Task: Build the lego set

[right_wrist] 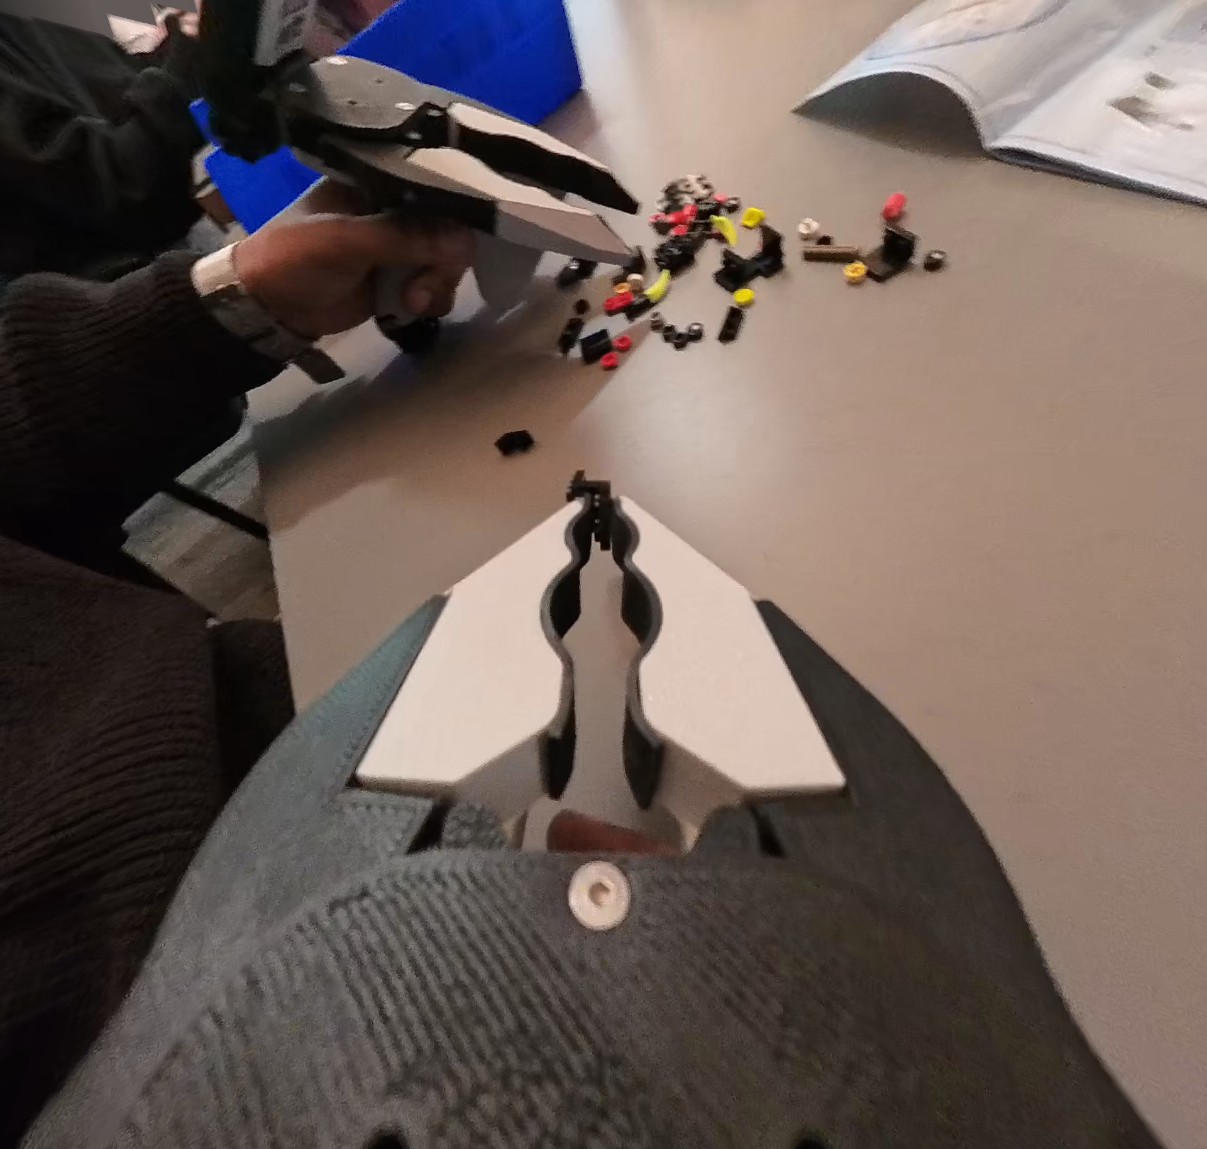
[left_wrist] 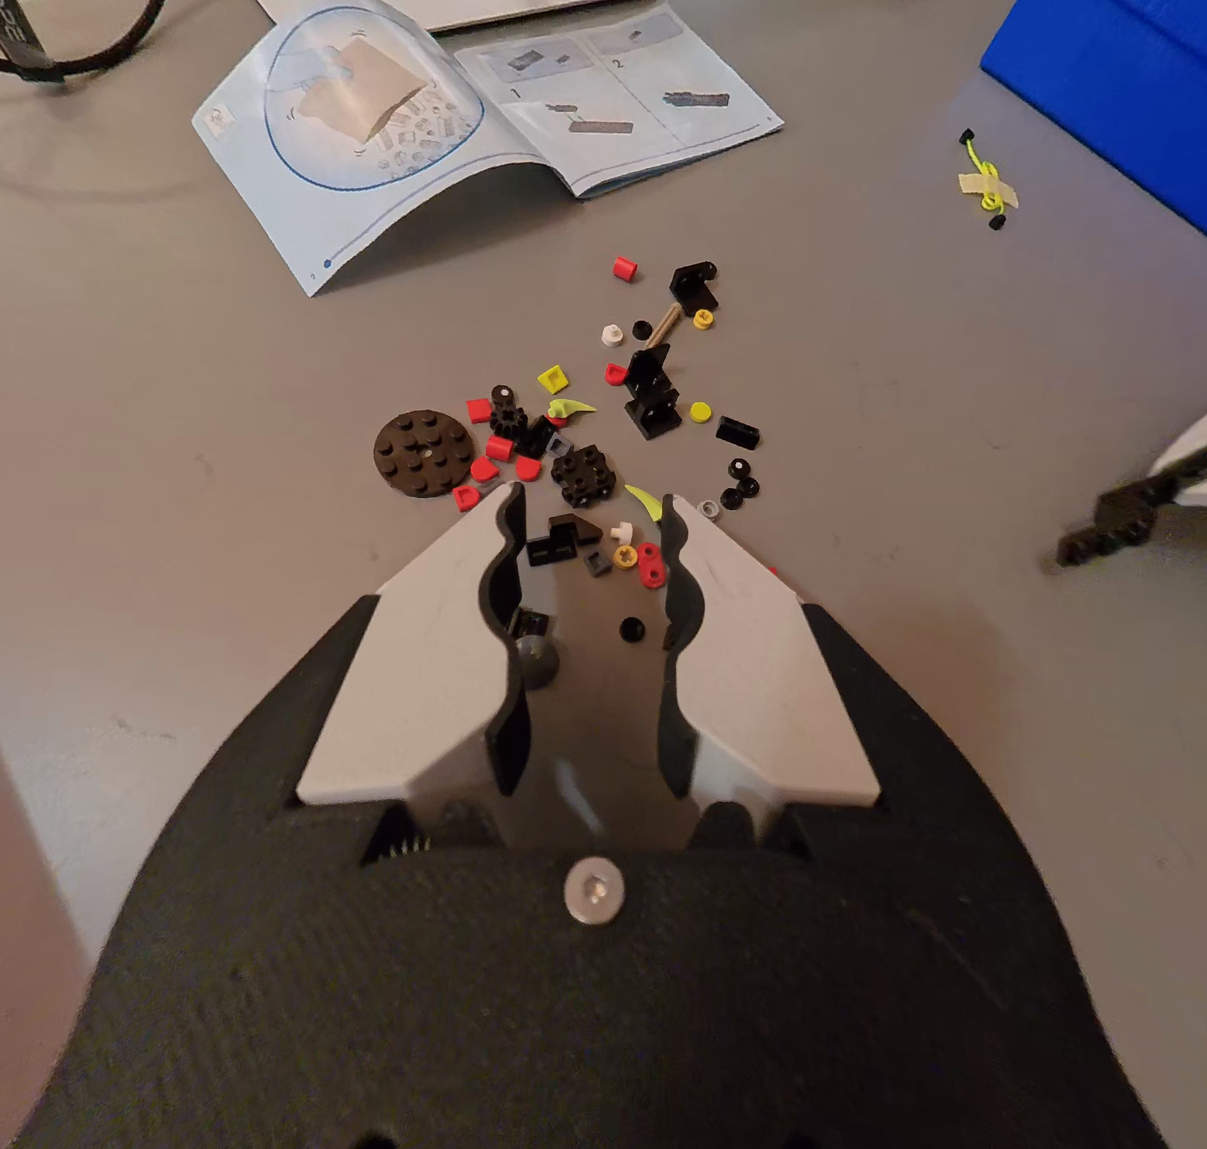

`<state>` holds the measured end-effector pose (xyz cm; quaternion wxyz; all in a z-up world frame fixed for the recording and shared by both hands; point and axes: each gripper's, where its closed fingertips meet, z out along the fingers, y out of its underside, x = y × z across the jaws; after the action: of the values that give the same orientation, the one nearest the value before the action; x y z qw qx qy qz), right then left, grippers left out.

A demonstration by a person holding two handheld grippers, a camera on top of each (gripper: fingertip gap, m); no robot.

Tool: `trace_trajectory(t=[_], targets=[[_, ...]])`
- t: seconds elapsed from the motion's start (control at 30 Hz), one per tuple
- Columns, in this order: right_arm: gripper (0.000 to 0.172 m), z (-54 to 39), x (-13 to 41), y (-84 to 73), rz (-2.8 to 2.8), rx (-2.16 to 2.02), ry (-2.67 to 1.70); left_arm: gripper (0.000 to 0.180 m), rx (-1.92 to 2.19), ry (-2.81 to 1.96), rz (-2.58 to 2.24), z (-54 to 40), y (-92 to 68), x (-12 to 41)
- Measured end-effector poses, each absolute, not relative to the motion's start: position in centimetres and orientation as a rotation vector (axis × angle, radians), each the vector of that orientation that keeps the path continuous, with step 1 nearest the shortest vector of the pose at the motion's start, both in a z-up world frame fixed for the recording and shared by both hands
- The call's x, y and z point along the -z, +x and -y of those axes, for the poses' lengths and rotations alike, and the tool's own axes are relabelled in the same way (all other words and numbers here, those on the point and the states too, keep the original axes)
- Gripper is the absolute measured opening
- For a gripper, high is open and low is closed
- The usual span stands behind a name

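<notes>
Left tool (left_wrist: 594,510) hangs spread over scattered toy bricks (left_wrist: 575,438) on the grey worktop (left_wrist: 196,529) — gripping nothing, a black wedge piece (left_wrist: 565,533) nearest its tips. Right tool (right_wrist: 595,505) pinches a small black brick assembly (right_wrist: 591,493), well apart from the pile; an instruction booklet (left_wrist: 496,111) lies beyond.
</notes>
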<state>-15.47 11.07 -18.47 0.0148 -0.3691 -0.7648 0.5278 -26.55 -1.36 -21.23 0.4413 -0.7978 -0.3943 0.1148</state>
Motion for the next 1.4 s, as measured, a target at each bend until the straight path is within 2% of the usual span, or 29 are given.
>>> trace_trajectory(t=[0.27,0.57,0.97,1.4], targets=[[0.003,-13.0,19.4,-17.5,2.238,-1.587,-1.405,0.039,-0.284,-1.974,0.982,1.4,-26.6,21.2],[0.003,-12.8,19.9,-17.5,2.25,-1.543,-1.407,0.039,-0.3,-1.935,0.962,1.4,-26.7,20.4],[0.003,-12.6,20.4,-17.2,2.273,-1.536,-1.436,0.041,-0.266,-2.018,0.657,-2.1,-23.5,19.5],[0.006,-13.3,20.0,-17.5,2.254,-1.557,-1.451,0.038,-0.264,-1.945,0.799,-0.5,-25.2,19.4]])
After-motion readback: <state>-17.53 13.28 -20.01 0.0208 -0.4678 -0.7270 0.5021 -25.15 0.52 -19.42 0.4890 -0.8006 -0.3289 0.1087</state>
